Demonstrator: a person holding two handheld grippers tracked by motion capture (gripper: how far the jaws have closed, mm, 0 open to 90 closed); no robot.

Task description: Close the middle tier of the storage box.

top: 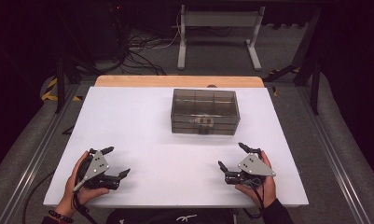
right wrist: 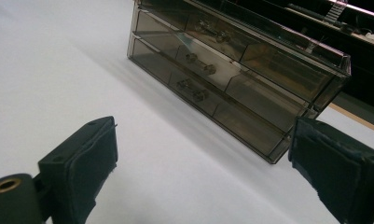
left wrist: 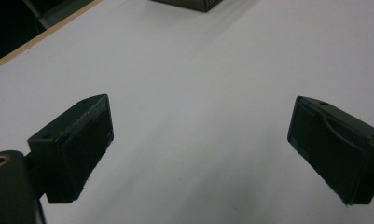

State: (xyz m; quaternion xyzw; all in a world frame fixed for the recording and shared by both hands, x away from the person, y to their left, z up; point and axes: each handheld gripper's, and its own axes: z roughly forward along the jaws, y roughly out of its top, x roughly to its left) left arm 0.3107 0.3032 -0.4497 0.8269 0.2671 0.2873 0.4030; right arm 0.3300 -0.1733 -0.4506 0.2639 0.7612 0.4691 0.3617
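White table (top: 142,121) lying bare; both tongs, left (top: 111,162) and right (top: 232,156), gaping empty. Risking shoving the light drawer box (top: 204,112) backward when tugging knobs.

Smoky translucent drawer box (top: 204,112), three shut drawers, upright, far-centre on white table (top: 142,121)

drawer box (left wrist: 187,3) cropped at top edge
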